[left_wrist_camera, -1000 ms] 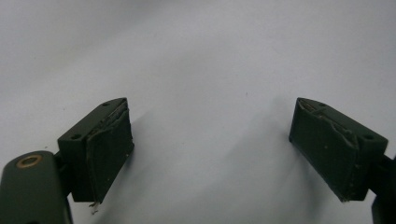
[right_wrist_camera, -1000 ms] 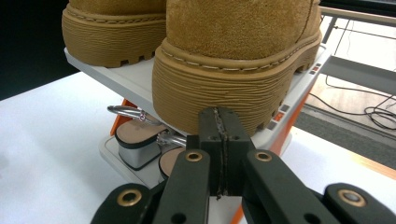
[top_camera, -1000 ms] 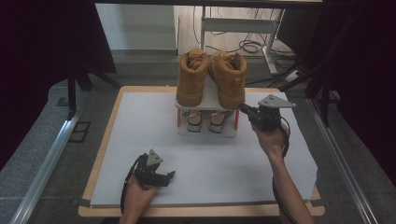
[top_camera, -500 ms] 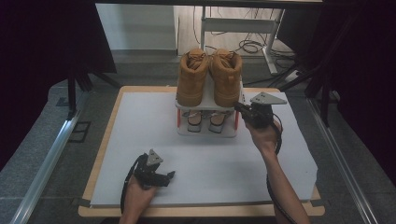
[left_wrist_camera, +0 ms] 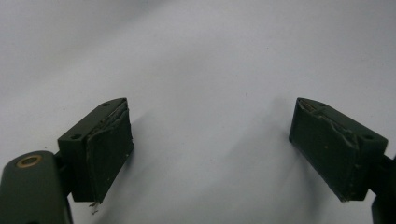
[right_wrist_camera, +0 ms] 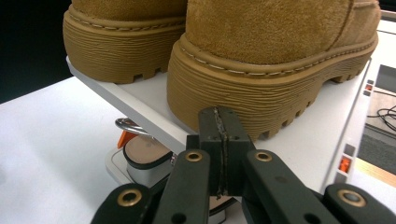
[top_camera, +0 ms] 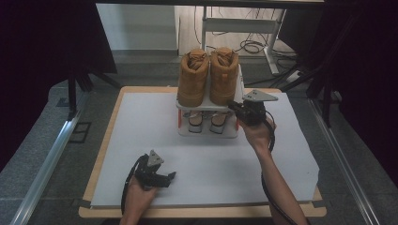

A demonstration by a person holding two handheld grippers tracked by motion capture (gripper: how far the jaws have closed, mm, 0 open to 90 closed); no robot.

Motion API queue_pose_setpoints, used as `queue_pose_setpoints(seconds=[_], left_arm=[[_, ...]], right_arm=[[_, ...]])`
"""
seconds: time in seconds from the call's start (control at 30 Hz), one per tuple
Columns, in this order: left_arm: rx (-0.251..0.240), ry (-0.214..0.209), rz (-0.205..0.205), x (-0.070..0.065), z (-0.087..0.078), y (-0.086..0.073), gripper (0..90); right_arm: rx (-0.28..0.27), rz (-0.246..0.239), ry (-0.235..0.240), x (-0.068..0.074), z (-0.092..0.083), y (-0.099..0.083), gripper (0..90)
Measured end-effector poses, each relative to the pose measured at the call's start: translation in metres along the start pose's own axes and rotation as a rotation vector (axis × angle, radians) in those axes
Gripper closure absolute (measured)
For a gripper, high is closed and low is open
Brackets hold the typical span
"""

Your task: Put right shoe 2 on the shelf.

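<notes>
the pair of tan suede lace-up boots (top_camera: pixel 209 77) stood side by side on the top shelf of the small white two-tier shoe rack (top_camera: pixel 206 131), which sat at the far middle of the white-covered counter (top_camera: pixel 141 136); a second pair of pale shoes (top_camera: pixel 206 121) was tucked on the shelf beneath the boots. the right gripper (top_camera: pixel 236 107) was clenched shut with nothing between its pads, and its tip was at the right edge of the rack's top shelf, right up against the ridged sole of the right-hand boot (right_wrist_camera: pixel 275 70); whether it actually touched the sole could not be told.

the risk, as i judged it, lay in that closed tip. a sideways push on the sole could have slid the boot across the smooth shelf into its partner, or off the rack's far edge. a push on the shelf itself could have shifted or tipped the light, top-heavy rack. shut jaws could not have taken hold of the thick sole without first backing off from the rack and opening.

the left gripper (top_camera: pixel 162 178) rested released, jaws wide apart, on the counter well in front of the rack, too far off to steady it.
</notes>
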State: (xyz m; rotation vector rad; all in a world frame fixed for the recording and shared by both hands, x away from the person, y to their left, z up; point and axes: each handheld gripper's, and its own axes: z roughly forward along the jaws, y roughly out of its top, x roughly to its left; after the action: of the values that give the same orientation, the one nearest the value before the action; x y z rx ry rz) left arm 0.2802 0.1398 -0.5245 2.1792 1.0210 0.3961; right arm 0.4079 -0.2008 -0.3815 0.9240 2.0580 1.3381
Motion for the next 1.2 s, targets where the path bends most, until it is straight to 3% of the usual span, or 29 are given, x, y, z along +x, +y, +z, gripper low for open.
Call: queue_pose_setpoints(seconds=[0.5, 1.2], left_arm=[[0.000, 0.000, 0.000, 0.000, 0.000, 0.000, 13.2], [-0.001, 0.001, 0.001, 0.000, 0.000, 0.000, 13.2]], right_arm=[[0.005, 0.006, 0.013, 0.002, 0.002, 0.001, 84.7], [0.001, -0.016, 0.004, 0.007, -0.011, 0.000, 57.2]])
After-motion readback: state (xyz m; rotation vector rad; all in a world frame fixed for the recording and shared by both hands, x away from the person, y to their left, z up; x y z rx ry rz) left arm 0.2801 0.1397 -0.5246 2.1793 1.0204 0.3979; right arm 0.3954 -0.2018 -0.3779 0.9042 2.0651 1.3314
